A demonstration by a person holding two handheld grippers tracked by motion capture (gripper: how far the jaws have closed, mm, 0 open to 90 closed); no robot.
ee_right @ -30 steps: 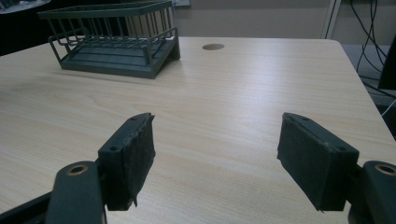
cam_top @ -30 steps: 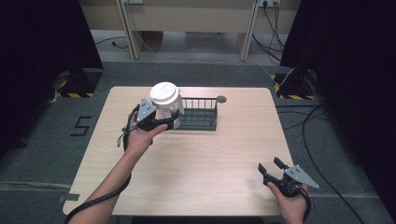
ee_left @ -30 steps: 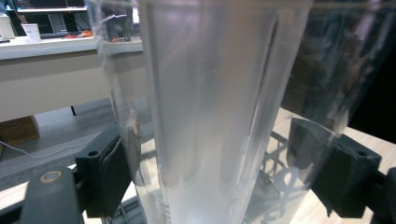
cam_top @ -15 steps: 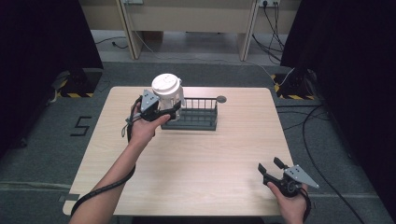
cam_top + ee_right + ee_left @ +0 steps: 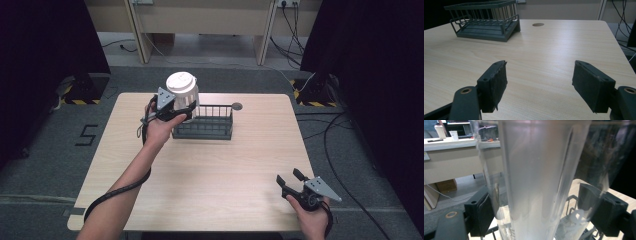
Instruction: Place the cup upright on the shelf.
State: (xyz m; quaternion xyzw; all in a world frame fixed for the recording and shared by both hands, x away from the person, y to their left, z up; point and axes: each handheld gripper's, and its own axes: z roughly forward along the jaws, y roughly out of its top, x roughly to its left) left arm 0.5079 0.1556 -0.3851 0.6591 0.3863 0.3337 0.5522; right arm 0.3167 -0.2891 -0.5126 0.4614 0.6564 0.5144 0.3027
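Observation:
A clear plastic jar with a white lid (image 5: 182,90) hangs upright in the air over the left end of a dark wire rack (image 5: 206,128). My left gripper (image 5: 186,111) is shut on its lower part. In the left gripper view the jar (image 5: 536,177) stands between the pads (image 5: 480,212) of that gripper (image 5: 537,216), and a bit of rack wire shows behind it. My right gripper (image 5: 289,177) rests open near the table's front right corner. In the right gripper view nothing lies between the jaws of that gripper (image 5: 539,86), and the rack (image 5: 486,22) stands far ahead.
The rack sits at the back middle of the light wooden table (image 5: 225,170), with a round cable hole (image 5: 236,106) just right of it. Desks, cables and dark curtains surround the table.
My left gripper has carried the jar up and a little to the right, over the rack's left end. The right gripper has stayed where it was.

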